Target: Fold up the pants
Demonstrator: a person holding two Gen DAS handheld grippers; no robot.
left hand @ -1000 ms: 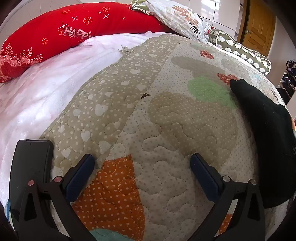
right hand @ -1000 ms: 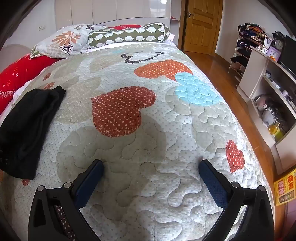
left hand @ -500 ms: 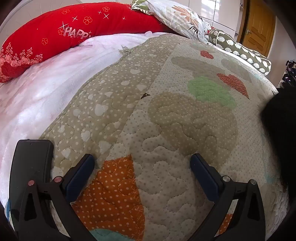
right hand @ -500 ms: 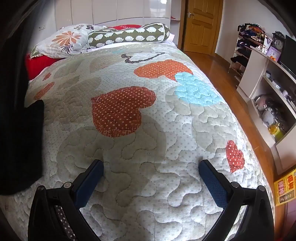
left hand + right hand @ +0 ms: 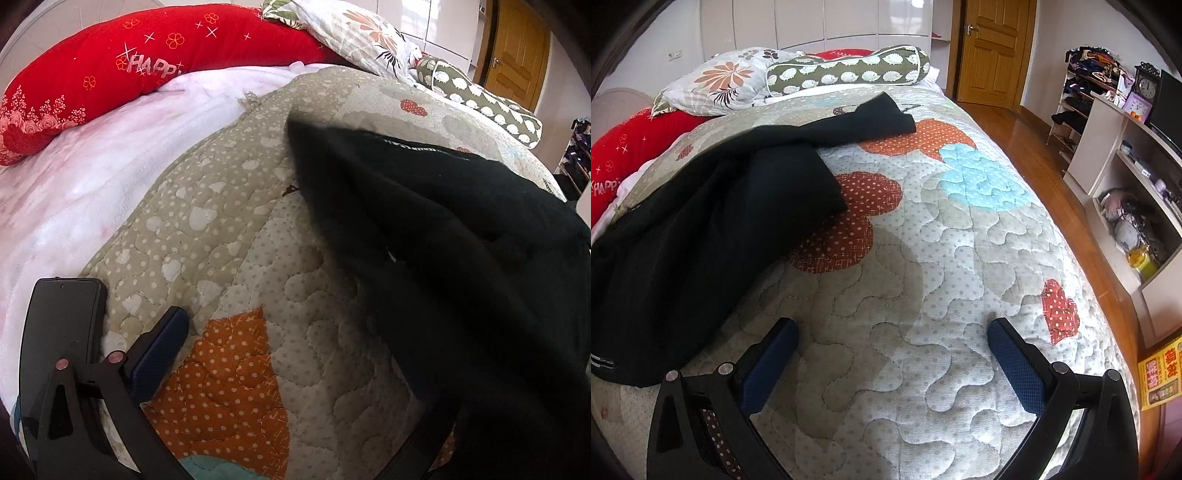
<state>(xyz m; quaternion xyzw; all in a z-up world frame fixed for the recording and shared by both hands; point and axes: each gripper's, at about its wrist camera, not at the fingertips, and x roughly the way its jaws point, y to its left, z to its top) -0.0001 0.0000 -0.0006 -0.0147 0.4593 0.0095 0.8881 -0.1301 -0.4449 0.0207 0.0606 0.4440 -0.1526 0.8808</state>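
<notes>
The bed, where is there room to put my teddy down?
Bare quilt lies right of the black pants, from the blue patch to the right claw. It is crowded at the pillows and near the phone.

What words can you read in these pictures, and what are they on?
"HAPP", with the rest tucked out of sight: on the red pillow.
Chinese characters, too blurred to read: on the yellow sign on the floor.
White print, too small to read: on the black pants, near their top edge.
Numerals, too small to read: on the clock on the shelf.
</notes>
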